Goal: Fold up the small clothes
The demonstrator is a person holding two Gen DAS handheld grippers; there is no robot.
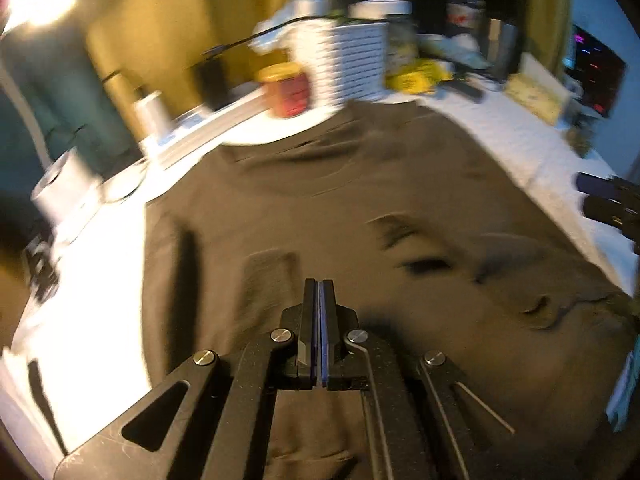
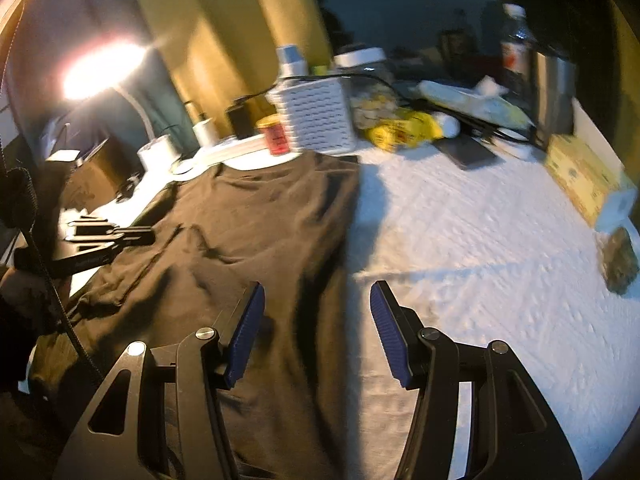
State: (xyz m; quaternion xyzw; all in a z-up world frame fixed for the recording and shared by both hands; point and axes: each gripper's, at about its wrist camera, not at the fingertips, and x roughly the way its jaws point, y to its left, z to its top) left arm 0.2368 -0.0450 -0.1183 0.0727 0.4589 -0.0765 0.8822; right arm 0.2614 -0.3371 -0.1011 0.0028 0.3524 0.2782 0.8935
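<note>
A dark brown T-shirt (image 1: 320,200) lies spread flat on the white textured table cover (image 1: 100,280), neckline toward the far clutter. My left gripper (image 1: 319,285) hovers over the shirt's near part, jaws shut pad to pad, with no cloth visible between them. In the right wrist view the shirt (image 2: 260,220) fills the left half, and the left gripper (image 2: 136,234) shows over its left side. My right gripper (image 2: 317,292) stands open above the shirt's right edge, one finger over cloth, the other over the cover (image 2: 480,260). Its fingers (image 1: 608,200) show at the left view's right edge.
Along the far edge stand a red jar with a yellow lid (image 1: 286,90), a white slatted basket (image 1: 348,60), yellow packets (image 1: 416,76) and bottles. A paper roll (image 1: 64,188) sits at left. A cardboard box (image 2: 580,176) and a dark lump (image 2: 620,260) lie right.
</note>
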